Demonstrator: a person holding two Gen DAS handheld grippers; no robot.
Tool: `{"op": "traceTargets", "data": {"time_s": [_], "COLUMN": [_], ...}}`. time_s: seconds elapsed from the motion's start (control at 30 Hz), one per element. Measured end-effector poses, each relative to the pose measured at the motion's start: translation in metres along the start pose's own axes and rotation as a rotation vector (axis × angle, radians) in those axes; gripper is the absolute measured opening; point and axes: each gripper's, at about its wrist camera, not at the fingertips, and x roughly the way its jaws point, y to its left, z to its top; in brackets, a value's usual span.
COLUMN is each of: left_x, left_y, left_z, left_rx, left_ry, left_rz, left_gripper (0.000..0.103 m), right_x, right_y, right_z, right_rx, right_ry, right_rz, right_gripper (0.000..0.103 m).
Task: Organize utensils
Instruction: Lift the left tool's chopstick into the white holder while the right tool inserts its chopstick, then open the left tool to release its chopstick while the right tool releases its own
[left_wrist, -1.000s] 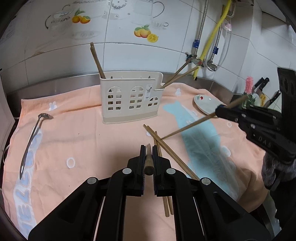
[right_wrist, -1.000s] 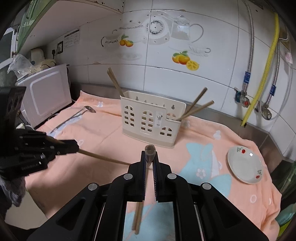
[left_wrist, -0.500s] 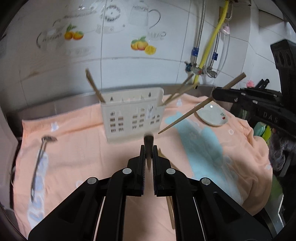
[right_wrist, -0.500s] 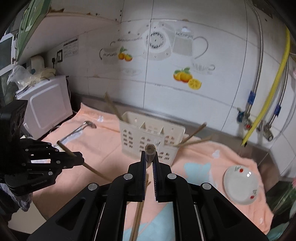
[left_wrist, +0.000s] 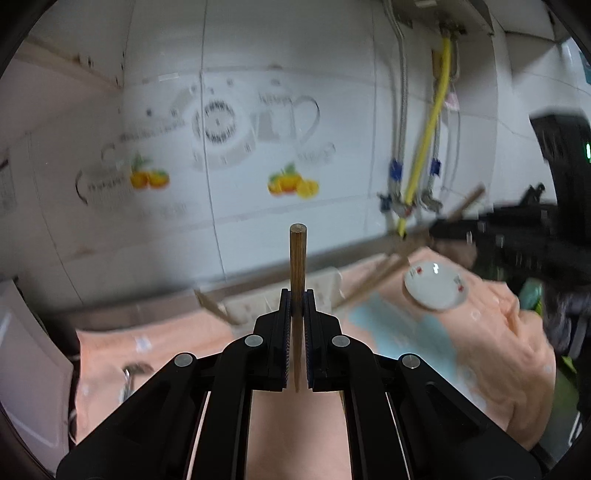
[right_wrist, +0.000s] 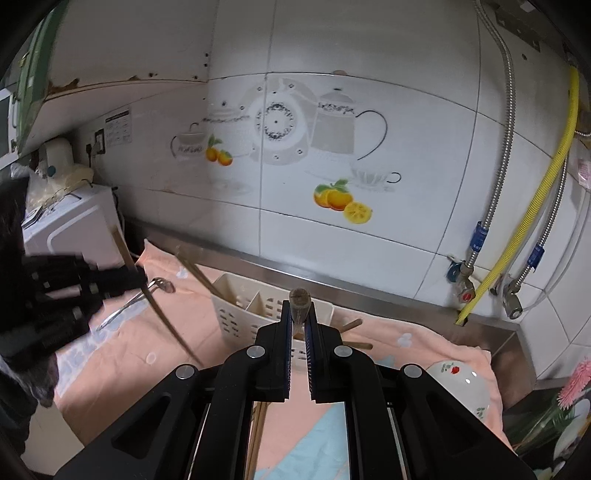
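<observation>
1. The left gripper has its jaws pressed together on one wooden chopstick. The stick stands nearly upright between them, its blunt end well above the fingertips and its thin tip below, inside the gap.
2. The right gripper is likewise clamped on a second chopstick, whose round end shows just above the fingertips.
3. The cream utensil holder stands on the peach towel behind the right gripper's fingertips. Chopsticks lean out of its compartments: one at its left end, at least two at its right.
4. More chopsticks lie on the towel under the right gripper; their count is unclear.
5. One metal spoon lies on the towel at left, and one small white dish rests at its right side.
</observation>
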Motion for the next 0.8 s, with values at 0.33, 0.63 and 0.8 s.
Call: {"op": "traceTargets", "data": {"time_s": [0.33, 0.63, 0.8], "left_x": [0.019, 0.056, 0.077], "left_y": [0.014, 0.041, 0.054], "left_z": [0.054, 0.051, 0.042], "left_rx": [-0.033, -0.123, -0.177], "left_ry": [-0.101, -0.111, -0.068], "left_rz": [0.073, 0.101, 0.096], "left_gripper": [0.006, 0.006, 0.006], "right_x": [0.033, 0.057, 0.069], "right_y": [-0.011, -0.011, -0.010], "right_z": [0.009, 0.006, 0.004], "right_rx": [0.015, 0.007, 0.006], "right_ry": [0.039, 0.074, 0.097], "right_rz": [-0.015, -0.004, 0.002], "right_gripper": [0.007, 0.007, 0.007]}}
